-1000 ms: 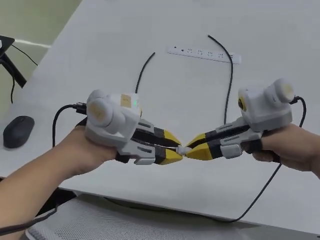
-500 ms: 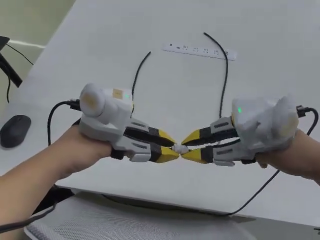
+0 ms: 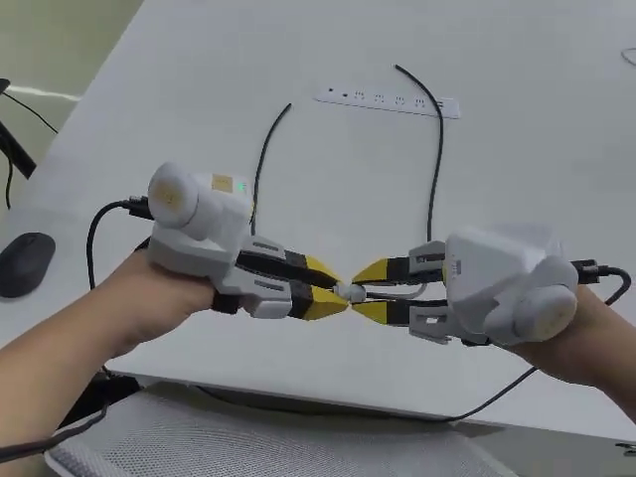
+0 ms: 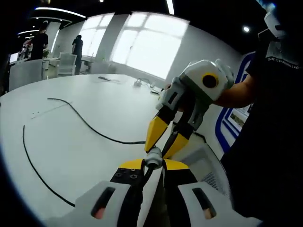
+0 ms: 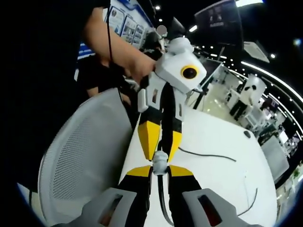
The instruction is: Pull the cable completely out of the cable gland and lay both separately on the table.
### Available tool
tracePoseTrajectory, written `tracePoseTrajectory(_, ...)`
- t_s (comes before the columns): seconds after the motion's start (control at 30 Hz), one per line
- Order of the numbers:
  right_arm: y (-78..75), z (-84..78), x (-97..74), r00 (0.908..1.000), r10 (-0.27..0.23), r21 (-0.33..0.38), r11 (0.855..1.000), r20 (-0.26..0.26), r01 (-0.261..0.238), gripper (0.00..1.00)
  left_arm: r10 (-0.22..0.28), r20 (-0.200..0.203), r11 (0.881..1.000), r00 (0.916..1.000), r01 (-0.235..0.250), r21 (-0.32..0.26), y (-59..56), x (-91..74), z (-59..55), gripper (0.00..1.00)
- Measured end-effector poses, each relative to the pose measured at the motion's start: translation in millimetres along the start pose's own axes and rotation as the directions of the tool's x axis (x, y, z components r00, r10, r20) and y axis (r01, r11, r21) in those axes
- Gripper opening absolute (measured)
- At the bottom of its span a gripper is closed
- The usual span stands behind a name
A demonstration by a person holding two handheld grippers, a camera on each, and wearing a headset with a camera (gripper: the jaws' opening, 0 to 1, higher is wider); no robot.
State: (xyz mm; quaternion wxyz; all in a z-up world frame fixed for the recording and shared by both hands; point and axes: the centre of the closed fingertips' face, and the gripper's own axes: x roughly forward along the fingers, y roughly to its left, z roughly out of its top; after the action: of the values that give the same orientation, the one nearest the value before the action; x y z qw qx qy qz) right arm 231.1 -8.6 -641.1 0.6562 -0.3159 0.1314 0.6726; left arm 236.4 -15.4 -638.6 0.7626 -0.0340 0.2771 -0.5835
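left gripper (image 3: 336, 295) clamped on small pale-grey plastic cable gland (image 3: 348, 292) — anchoring it | right gripper (image 3: 362, 295) straddles thin black cable (image 5: 160, 194) — pinch unclear

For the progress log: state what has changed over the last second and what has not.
The right gripper has rolled about its own length; its former top now faces downward. Its claw and that of the left gripper stay clamped tip to tip on the cable gland, in the same place over the table edge. The cable still sits in the gland. The power strip lies unmoved.
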Motion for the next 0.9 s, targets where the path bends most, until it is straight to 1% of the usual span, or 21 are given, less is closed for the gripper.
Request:
tracePoseTrajectory(0.17, -3.7, 4.4, -4.7, 0.9985, 0.015, 0.143, 0.989, 0.053, -0.022, 0.13, -0.001, -0.011, 1.000, 0.9999, 0.001, 0.020, -0.8, -0.8, -1.0, 0.15)
tracePoseTrajectory(0.23, -5.6, 5.7, -8.2, 0.9948, 0.036, 0.287, 0.956, 0.095, -0.063, 0.19, 0.002, -0.012, 0.999, 0.9999, -0.001, 0.050, -2.3, -1.7, -0.5, 0.15)
tracePoseTrajectory(0.27, -5.6, 2.4, -10.3, 0.9924, 0.066, 0.396, 0.913, 0.104, -0.102, 0.21, 0.000, -0.012, 0.998, 0.9999, 0.000, 0.055, -3.2, -2.0, -0.4, 0.15)
tracePoseTrajectory(0.3, -5.3, 4.6, -11.8, 0.9858, 0.092, 0.443, 0.885, 0.141, -0.146, 0.19, 0.000, -0.012, 0.998, 0.9999, 0.001, 0.063, -3.7, -2.1, -0.2, 0.15)
tracePoseTrajectory(0.33, -4.8, 8.8, -14.7, 0.9698, 0.129, 0.512, 0.831, 0.207, -0.220, 0.17, -0.001, -0.013, 0.997, 0.9999, 0.002, 0.080, -4.0, -2.1, 0.0, 0.15)
tracePoseTrajectory(0.37, -6.8, 9.5, -15.3, 0.9667, 0.126, 0.564, 0.792, 0.223, -0.234, 0.17, -0.003, -0.016, 0.996, 0.9999, 0.004, 0.090, -4.7, -1.9, -0.3, 0.15)
tracePoseTrajectory(0.4, -14.7, 5.8, -15.0, 0.9649, 0.113, 0.631, 0.738, 0.237, -0.242, 0.16, -0.005, -0.019, 0.995, 0.9998, 0.007, 0.101, -5.5, -1.6, -0.6, 0.15)
tracePoseTrajectory(0.43, -14.0, 6.7, -15.3, 0.9559, 0.132, 0.661, 0.697, 0.262, -0.278, 0.14, -0.004, -0.020, 0.994, 0.9998, 0.006, 0.109, -5.9, -1.4, -0.7, 0.15)
tracePoseTrajectory(0.47, -10.5, 8.6, -16.5, 0.9417, 0.166, 0.671, 0.665, 0.293, -0.326, 0.14, -0.002, -0.021, 0.993, 0.9998, 0.004, 0.115, -5.8, -1.2, -0.3, 0.15)
tracePoseTrajectory(0.5, -8.9, 9.5, -16.4, 0.9306, 0.184, 0.673, 0.648, 0.317, -0.357, 0.15, -0.002, -0.018, 0.993, 0.9998, 0.004, 0.117, -5.7, -1.2, 0.2, 0.15)
tracePoseTrajectory(0.53, -12.7, 7.0, -14.7, 0.9323, 0.171, 0.685, 0.638, 0.319, -0.351, 0.16, -0.004, -0.016, 0.993, 0.9999, 0.006, 0.117, -5.8, -1.1, 1.0, 0.15)
tracePoseTrajectory(0.57, -12.6, 3.9, -13.1, 0.9329, 0.173, 0.705, 0.616, 0.316, -0.353, 0.16, -0.005, -0.014, 0.993, 0.9999, 0.007, 0.119, -6.0, -0.9, 1.5, 0.15)
tracePoseTrajectory(0.6, -10.1, 4.2, -13.0, 0.9257, 0.189, 0.713, 0.593, 0.328, -0.374, 0.17, -0.006, -0.014, 0.993, 0.9999, 0.007, 0.121, -6.0, -0.7, 1.9, 0.15)
tracePoseTrajectory(0.63, -8.4, 4.2, -12.6, 0.9218, 0.198, 0.716, 0.583, 0.333, -0.384, 0.19, -0.006, -0.015, 0.992, 0.9999, 0.008, 0.122, -5.9, -0.5, 1.9, 0.15)
tracePoseTrajectory(0.67, -7.5, 3.8, -11.5, 0.9175, 0.204, 0.711, 0.582, 0.342, -0.394, 0.19, -0.006, -0.016, 0.992, 0.9999, 0.008, 0.125, -6.1, -0.3, 1.7, 0.15)
tracePoseTrajectory(0.7, -2.3, 6.1, -11.5, 0.9057, 0.226, 0.722, 0.548, 0.359, -0.423, 0.21, -0.007, -0.017, 0.992, 0.9998, 0.009, 0.126, -6.2, -0.2, 1.6, 0.15)
tracePoseTrajectory(0.73, -1.1, 4.8, -9.9, 0.9060, 0.233, 0.726, 0.543, 0.353, -0.423, 0.24, -0.007, -0.021, 0.992, 0.9998, 0.010, 0.129, -6.0, -0.2, 0.9, 0.15)
tracePoseTrajectory(0.77, -2.2, 3.5, -8.1, 0.9097, 0.225, 0.718, 0.560, 0.349, -0.414, 0.24, -0.008, -0.022, 0.991, 0.9997, 0.011, 0.130, -6.0, -0.1, 0.8, 0.15)
tracePoseTrajectory(0.8, -0.2, 2.6, -6.4, 0.9077, 0.236, 0.710, 0.566, 0.347, -0.419, 0.23, -0.009, -0.023, 0.991, 0.9997, 0.012, 0.130, -5.8, 0.0, 0.6, 0.15)
tracePoseTrajectory(0.87, 4.4, 3.5, -5.8, 0.9001, 0.255, 0.715, 0.547, 0.353, -0.435, 0.23, -0.009, -0.024, 0.991, 0.9997, 0.012, 0.130, -5.0, 0.2, 0.7, 0.15)
tracePoseTrajectory(0.9, 5.0, 3.3, -5.0, 0.8996, 0.257, 0.714, 0.548, 0.353, -0.437, 0.23, -0.009, -0.023, 0.991, 0.9997, 0.012, 0.133, -4.6, 0.4, 1.1, 0.15)
